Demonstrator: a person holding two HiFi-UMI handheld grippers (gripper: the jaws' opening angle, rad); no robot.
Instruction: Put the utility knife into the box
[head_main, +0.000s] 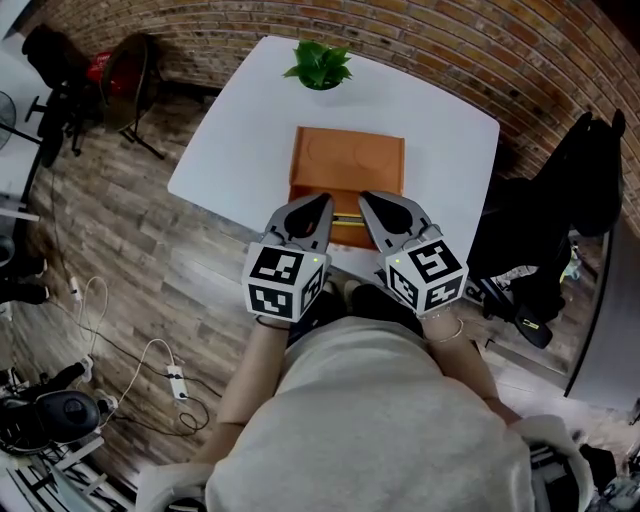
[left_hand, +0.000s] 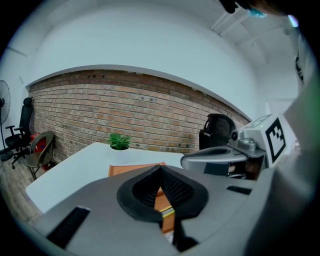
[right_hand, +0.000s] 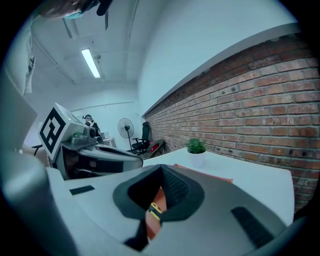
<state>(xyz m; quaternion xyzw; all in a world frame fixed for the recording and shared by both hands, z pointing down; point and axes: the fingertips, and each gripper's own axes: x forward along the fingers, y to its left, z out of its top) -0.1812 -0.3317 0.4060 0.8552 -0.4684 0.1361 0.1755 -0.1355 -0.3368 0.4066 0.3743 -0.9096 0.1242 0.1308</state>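
A curved wall of rough red-brown brick (head_main: 480, 50) runs beyond the far side of the box, and worn grey-brown wood planks (head_main: 110, 230) cover the floor to the box's left. The table (head_main: 240, 140) under the box is smooth, matt white, with rounded corners.

The box (head_main: 347, 160) is flat and rectangular, orange-brown with a leather-like surface, and a faint circle is pressed into its top. It lies near the middle of the table, with its near end close to the table's near edge.

The left gripper (head_main: 322, 205) and the right gripper (head_main: 366, 200) are of grey moulded plastic with black ribbed pads. Each carries a cube with black-and-white square markers. Both hang over the near end of the box, side by side and a little apart, with their tips pointing toward its far end. In each gripper's own view the pads meet at the tip. The left gripper (left_hand: 160, 168) is fully closed on nothing, and the right gripper (right_hand: 161, 168) is likewise closed and empty.

A small leafy green plant (head_main: 319, 64) in a white pot stands beyond the far end of the box, at the table's far edge.

The utility knife (head_main: 347, 218) is a slim yellow-and-black bar. It lies crosswise at the near end of the box, between the two gripper tips and touched by neither. Whether it sits inside the box or on top of it cannot be told.
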